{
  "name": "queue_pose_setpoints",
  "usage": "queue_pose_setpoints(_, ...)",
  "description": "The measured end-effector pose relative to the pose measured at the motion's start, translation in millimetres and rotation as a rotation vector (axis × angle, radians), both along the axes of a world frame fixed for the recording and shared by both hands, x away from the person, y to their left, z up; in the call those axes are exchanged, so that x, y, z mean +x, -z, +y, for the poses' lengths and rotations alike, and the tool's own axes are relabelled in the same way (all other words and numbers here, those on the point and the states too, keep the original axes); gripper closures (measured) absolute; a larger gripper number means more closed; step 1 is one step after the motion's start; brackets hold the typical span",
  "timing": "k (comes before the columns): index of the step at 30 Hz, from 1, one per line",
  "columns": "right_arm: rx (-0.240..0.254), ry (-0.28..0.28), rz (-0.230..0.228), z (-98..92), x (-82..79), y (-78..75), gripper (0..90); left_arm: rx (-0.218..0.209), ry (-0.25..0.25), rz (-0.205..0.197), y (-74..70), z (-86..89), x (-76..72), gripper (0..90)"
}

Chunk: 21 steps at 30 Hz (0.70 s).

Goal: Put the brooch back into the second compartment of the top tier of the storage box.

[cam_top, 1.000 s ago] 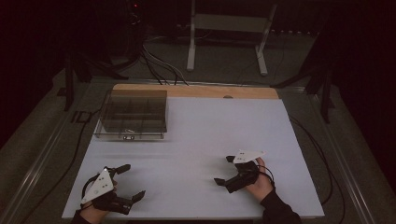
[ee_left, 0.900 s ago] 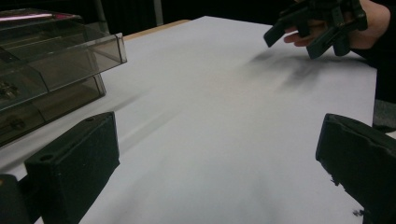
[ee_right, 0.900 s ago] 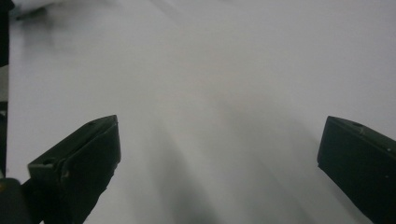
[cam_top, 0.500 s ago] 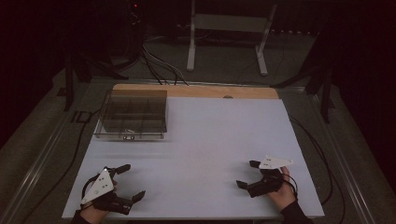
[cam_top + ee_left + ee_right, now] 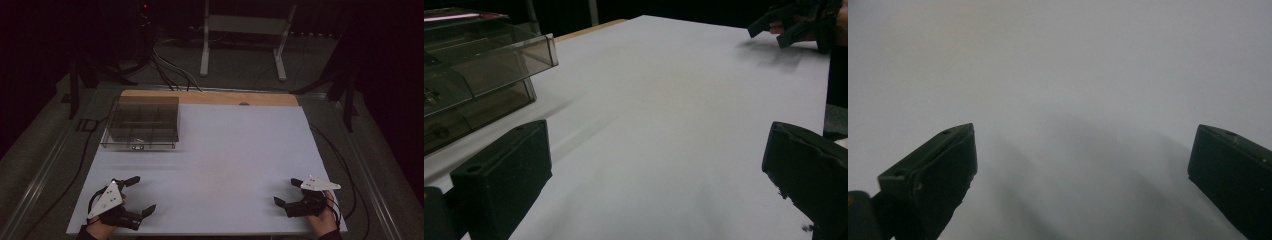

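In the high view, the left gripper (image 5: pixel 139 196) rests low at the near left corner of the white table (image 5: pixel 235 150), its fingers spread wide with nothing between them, a hand (image 5: pixel 102 227) behind it and a grey three-cornered plate on top. The right gripper (image 5: pixel 289 192) sits at the near right corner, its fingers also spread apart and empty, pointing toward the middle of the table. The two grippers are well apart. A clear compartment box (image 5: pixel 142 124) stands at the far left of the table, against a strip of bare wood (image 5: pixel 210 97) along the far edge; small items lie in its near compartments, too small to tell. A white stand (image 5: pixel 245 30) is on the floor beyond the table, with cables trailing nearby.

In the left gripper view, the left gripper (image 5: pixel 659 170) has its two black fingers (image 5: pixel 504 175) spread wide over bare table (image 5: pixel 664 125). The clear compartment box (image 5: pixel 474 70) is at the upper left, near the left finger but apart from it. The right gripper (image 5: pixel 781 25) shows far off at the upper right, fingers parted.

In the right gripper view, the right gripper (image 5: pixel 1083 170) holds its fingers (image 5: pixel 933 170) spread wide, close above the plain table (image 5: pixel 1063 65), with soft shadows beneath them.
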State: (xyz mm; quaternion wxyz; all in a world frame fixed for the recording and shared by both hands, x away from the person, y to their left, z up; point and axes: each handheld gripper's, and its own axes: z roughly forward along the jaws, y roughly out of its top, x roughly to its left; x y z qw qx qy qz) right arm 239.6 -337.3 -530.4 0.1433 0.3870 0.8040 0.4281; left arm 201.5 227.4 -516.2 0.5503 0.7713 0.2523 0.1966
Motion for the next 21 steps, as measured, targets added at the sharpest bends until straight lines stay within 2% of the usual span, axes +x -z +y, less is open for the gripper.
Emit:
queue_pose_setpoints(9,-0.002,-0.054,0.017,9.8,8.5,-0.9,0.0,0.002,-0.001,0.003,0.7,0.1,0.0,0.6)
queue_pose_setpoints(21,0.008,-0.054,0.019,8.2,8.7,-2.0,0.0,0.008,0.000,0.000,0.5,-0.3,-0.2,0.6)
